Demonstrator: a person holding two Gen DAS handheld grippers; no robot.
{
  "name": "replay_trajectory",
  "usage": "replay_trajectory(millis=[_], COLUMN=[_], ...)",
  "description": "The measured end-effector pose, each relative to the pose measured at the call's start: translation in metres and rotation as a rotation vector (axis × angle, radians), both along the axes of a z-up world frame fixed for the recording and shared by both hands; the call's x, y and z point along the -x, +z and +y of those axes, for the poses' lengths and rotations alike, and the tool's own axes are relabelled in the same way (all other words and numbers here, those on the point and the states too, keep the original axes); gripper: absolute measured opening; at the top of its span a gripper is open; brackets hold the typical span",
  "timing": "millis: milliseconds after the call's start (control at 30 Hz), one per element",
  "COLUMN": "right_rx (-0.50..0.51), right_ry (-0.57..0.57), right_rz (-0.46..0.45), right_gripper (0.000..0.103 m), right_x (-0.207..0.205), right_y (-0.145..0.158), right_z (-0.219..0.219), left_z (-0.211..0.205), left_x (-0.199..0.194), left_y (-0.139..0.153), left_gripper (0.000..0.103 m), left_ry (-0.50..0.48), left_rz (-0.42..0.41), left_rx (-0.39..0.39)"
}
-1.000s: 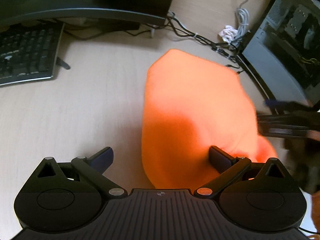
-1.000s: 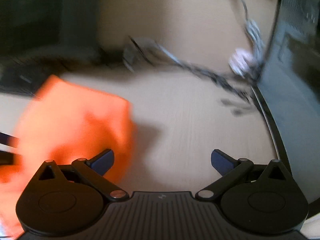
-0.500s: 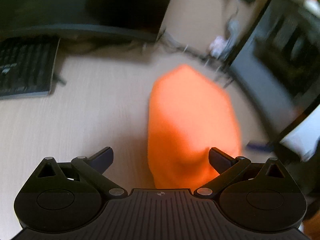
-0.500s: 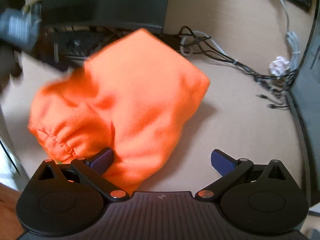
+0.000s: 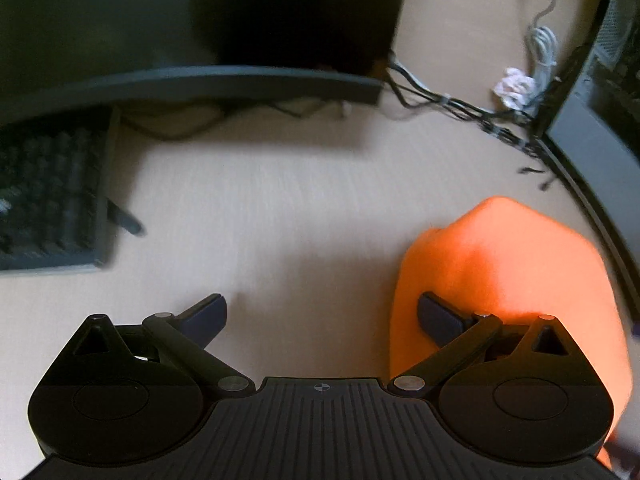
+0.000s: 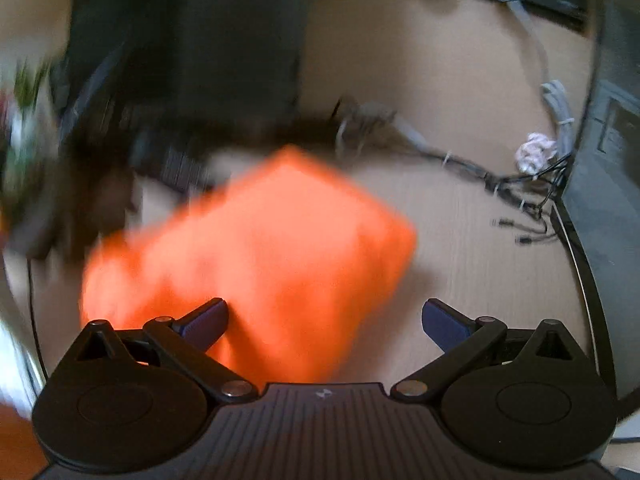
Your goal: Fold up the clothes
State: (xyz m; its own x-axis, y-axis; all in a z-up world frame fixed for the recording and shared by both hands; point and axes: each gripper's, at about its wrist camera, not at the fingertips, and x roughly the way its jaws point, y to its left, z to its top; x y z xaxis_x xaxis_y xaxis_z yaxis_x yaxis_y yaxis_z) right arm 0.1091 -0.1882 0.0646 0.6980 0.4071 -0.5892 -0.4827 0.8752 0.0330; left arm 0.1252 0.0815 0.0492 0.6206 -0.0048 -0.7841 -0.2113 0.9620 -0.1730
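Observation:
A folded orange garment [image 5: 508,264] lies on the light wooden desk [image 5: 304,208], at the lower right of the left wrist view. My left gripper [image 5: 322,316] is open and empty over bare desk; its right finger [image 5: 438,316] overlaps the cloth's left edge. In the blurred right wrist view the garment [image 6: 260,264] fills the lower left. My right gripper [image 6: 324,318] is open, with its left finger [image 6: 208,318] over the cloth.
A black keyboard [image 5: 48,192] is at the left. A dark monitor [image 5: 200,20] stands behind. Tangled cables [image 5: 472,116] and a crumpled white paper [image 5: 514,88] lie at the back right. A dark computer case [image 5: 600,120] stands at the right.
The left view has swung left, so the garment now sits at its lower right. The right view has shifted and blurred; the garment stays at its lower left. Both grippers stay open.

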Motion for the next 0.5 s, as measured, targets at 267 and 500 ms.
replay_trajectory(millis=[267, 500], right_rx=[0.113, 0.093], right_ry=[-0.108, -0.128], right_rz=[-0.040, 0.100], right_gripper=[0.103, 0.103], right_x=[-0.034, -0.029], right_y=[-0.013, -0.039], right_z=[0.004, -0.029], left_z=[0.001, -0.029], left_x=[0.009, -0.017], left_y=[0.034, 0.026], left_gripper=[0.103, 0.103], left_ry=[-0.080, -0.260], left_rz=[-0.155, -0.142], left_rx=[0.078, 0.180])
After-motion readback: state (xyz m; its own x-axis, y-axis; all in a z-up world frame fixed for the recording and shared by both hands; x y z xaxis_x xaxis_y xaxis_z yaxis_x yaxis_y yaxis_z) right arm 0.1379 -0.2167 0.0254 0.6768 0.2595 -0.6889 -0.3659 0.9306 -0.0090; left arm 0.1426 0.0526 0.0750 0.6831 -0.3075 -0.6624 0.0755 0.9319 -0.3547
